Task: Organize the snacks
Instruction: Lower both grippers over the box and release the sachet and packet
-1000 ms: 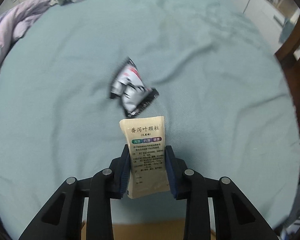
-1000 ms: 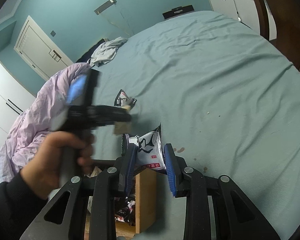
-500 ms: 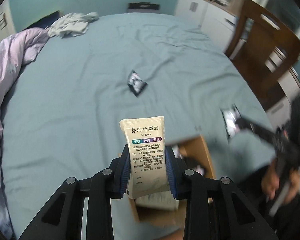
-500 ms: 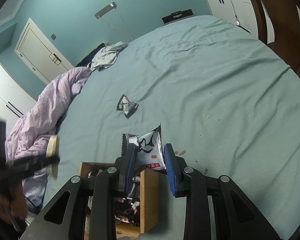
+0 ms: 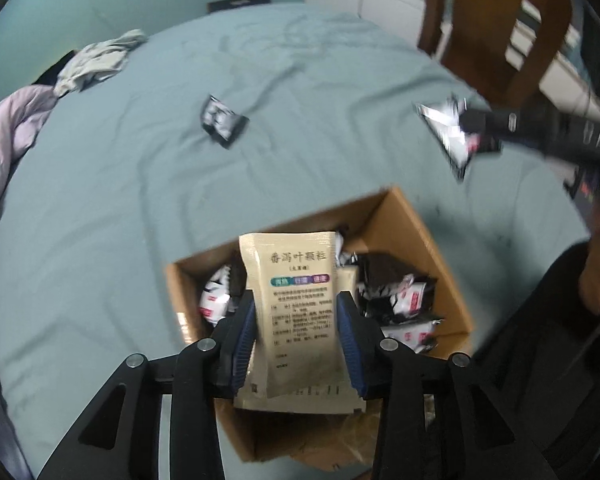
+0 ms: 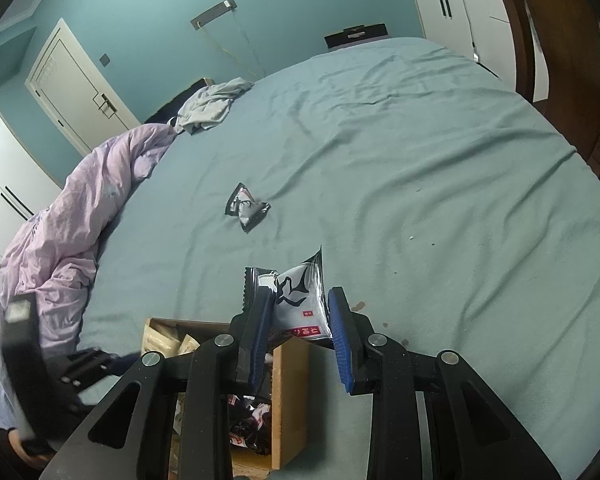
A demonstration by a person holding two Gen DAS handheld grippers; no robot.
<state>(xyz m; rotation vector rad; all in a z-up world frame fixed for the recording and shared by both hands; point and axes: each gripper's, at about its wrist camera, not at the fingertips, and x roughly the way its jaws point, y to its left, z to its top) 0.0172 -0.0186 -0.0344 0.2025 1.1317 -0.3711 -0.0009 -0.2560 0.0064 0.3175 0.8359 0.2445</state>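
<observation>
My left gripper (image 5: 296, 320) hangs over an open cardboard box (image 5: 404, 216) that holds several black-and-white snack packets. Its jaws are opening, and a beige sachet (image 5: 300, 308) with printed text stands between them, slightly tilted, above other beige sachets. My right gripper (image 6: 298, 308) is shut on a black-and-white snack packet (image 6: 300, 296) just past the box's far wall (image 6: 288, 392). In the left wrist view that packet (image 5: 448, 132) shows blurred at the upper right. One more loose packet (image 6: 246, 208) lies mid-bed on the teal sheet.
A purple duvet (image 6: 72, 216) is bunched along the bed's left side, with a grey garment (image 6: 212, 104) at the far end. A wooden chair (image 5: 500, 24) and white cabinets (image 6: 460, 12) stand to the right. A dark sleeve (image 5: 548, 360) fills the left wrist view's right edge.
The left gripper has swung from over the loose packet on the bed to above the box, carrying the sachet, and its jaws have widened slightly. The right gripper has stayed put with its packet.
</observation>
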